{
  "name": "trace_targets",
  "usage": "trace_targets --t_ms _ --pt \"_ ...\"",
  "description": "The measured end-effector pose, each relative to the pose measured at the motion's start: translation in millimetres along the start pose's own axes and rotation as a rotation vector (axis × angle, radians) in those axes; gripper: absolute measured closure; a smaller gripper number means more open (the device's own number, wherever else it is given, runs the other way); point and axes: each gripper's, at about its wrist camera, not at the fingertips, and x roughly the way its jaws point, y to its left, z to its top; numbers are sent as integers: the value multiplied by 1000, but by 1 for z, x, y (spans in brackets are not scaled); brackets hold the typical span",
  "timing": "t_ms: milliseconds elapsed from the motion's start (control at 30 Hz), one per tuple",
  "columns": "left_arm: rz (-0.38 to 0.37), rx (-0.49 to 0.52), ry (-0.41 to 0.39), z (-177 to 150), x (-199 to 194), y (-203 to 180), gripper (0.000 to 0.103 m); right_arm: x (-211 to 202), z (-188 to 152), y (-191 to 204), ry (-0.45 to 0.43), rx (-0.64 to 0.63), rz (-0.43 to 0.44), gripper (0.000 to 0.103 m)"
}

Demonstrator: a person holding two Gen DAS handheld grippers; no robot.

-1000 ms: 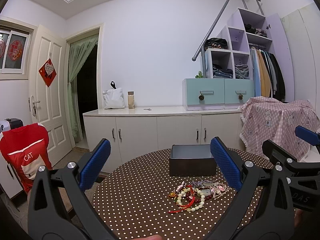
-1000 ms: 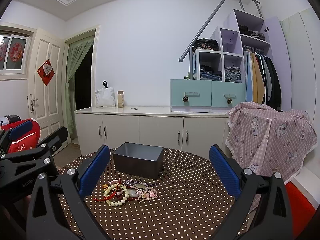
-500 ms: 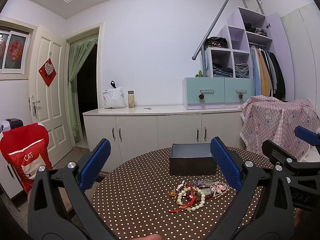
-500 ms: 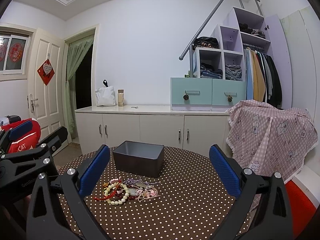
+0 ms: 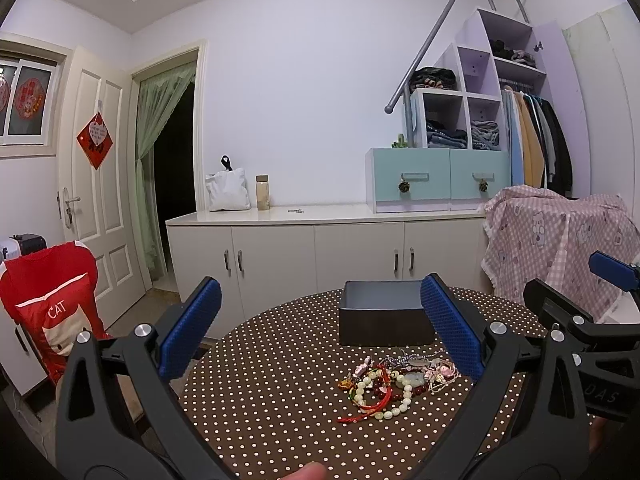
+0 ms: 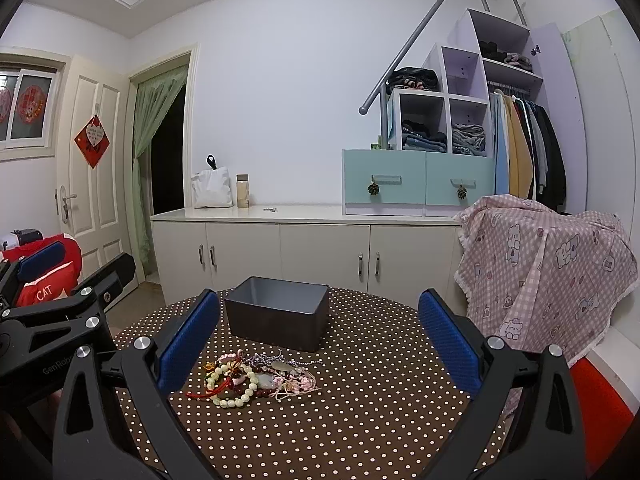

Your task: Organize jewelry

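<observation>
Because nothing is picked yet, the left gripper point(image 5: 318, 332) and right gripper point(image 6: 318, 334) hover with jaws spread while the jewelry pile point(image 6: 256, 378) lies on the dotted table point(image 6: 360, 412), the empty box point(image 6: 280, 316) at its twelve o'clock.

Brown white-dotted tablecloth point(image 6: 360, 400), dark grey box point(image 6: 278, 318), cream and red beads point(image 6: 240, 382), pink checked cloth point(image 6: 552, 272) at right.

Left gripper point(image 5: 320, 328) held above the round dotted table point(image 5: 280, 400), jaws spread wide w/ nothing between them. Jewelry pile point(image 5: 394, 384) – beads, red cord, pink bits – lies on the table just in front of a dark open box point(image 5: 382, 324), near the gripper's right-hand pad. Right gripper point(image 5: 576, 292) pokes in at far right; fingertip point(image 5: 306, 472) at bottom edge.
</observation>
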Motion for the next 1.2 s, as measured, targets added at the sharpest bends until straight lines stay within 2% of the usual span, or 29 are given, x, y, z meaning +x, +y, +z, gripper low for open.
trace_targets --t_ms 267,367,500,600,700,900,1033,1200 --pt "-19 -11 30 -5 8 2 5 5 -3 0 25 -2 21 8" --pt "-48 -24 66 -7 14 4 5 9 -4 -3 37 12 41 8" --pt "-42 20 133 -17 27 4 5 17 -9 -12 77 51 47 8" --pt "-50 34 228 -32 43 10 5 31 -17 -16 144 48 46 8" --pt "-70 2 341 -48 62 22 5 48 -27 -20 228 49 35 8" --pt "-97 11 478 -70 86 25 6 68 -47 -28 338 75 18 8" --pt "-161 31 512 -74 90 12 10 75 -54 -28 369 48 15 8" --pt "-237 91 538 -74 100 -15 26 81 -56 -34 399 72 39 8"
